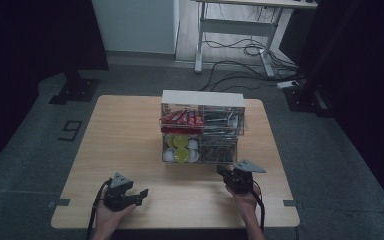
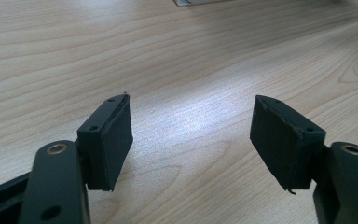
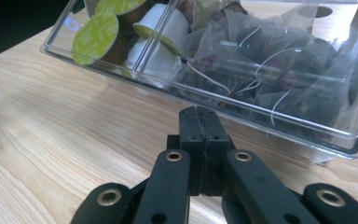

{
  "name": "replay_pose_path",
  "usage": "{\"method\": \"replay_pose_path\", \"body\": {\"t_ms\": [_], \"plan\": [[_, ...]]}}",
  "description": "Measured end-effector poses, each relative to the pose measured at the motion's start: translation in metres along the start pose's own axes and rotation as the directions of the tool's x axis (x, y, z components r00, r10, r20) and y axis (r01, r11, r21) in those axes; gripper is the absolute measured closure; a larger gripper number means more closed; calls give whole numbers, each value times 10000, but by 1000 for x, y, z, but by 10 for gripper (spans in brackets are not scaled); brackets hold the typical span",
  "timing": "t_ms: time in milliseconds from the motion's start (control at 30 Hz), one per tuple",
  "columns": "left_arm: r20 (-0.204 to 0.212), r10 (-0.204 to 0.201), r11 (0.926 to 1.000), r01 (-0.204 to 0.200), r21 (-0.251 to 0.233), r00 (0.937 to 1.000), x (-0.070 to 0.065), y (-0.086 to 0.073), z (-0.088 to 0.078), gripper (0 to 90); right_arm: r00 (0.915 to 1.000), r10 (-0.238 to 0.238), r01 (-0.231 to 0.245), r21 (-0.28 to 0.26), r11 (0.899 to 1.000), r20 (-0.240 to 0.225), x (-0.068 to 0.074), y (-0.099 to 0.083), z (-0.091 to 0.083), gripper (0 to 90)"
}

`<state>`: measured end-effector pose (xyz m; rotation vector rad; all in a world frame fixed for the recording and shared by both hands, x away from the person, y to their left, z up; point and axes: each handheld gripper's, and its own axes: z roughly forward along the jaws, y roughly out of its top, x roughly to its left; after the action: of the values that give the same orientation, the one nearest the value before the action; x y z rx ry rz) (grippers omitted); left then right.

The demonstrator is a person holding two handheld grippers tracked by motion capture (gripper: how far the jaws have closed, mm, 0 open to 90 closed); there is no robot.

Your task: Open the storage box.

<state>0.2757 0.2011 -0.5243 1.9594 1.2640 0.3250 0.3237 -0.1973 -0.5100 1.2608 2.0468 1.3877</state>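
— What's around you?
— From above: a wooden table point(image 1: 120, 145), a clear box point(image 1: 202, 132) mid-table. My right gripper point(image 1: 230, 176) sits just before its front right corner, nearer than my left gripper point(image 1: 132, 195).
— And up close?
— Left gripper's view: jaws wide over bare wood. Right gripper's view: jaws pressed together, empty; tea bags point(image 3: 279, 60) straight ahead, capsules point(image 3: 121, 32) left.

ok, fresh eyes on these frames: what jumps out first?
The clear plastic organizer in the middle of the wooden table, with red packets at its back left and green-lidded capsules at its front left beside tea bags. Next, the right gripper, jaws pressed together right in front of the organizer's tea bag section, while the left gripper stands wide open over bare wood.
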Motion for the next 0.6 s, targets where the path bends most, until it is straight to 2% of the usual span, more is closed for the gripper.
{"method": "replay_pose_path", "body": {"t_ms": [167, 600], "plan": [[-7, 2, 10000, -2, 24, 10000, 0, 0, 0, 299, 10000, 72, -72, 147, 9999, 5, -3, -4, 4, 892], [13, 16, 10000, -16, 66, 10000, 0, -1, 2, 299, 9988, 411, -410, -36, 9992, 277, -12, -6, 2, 891]]}}
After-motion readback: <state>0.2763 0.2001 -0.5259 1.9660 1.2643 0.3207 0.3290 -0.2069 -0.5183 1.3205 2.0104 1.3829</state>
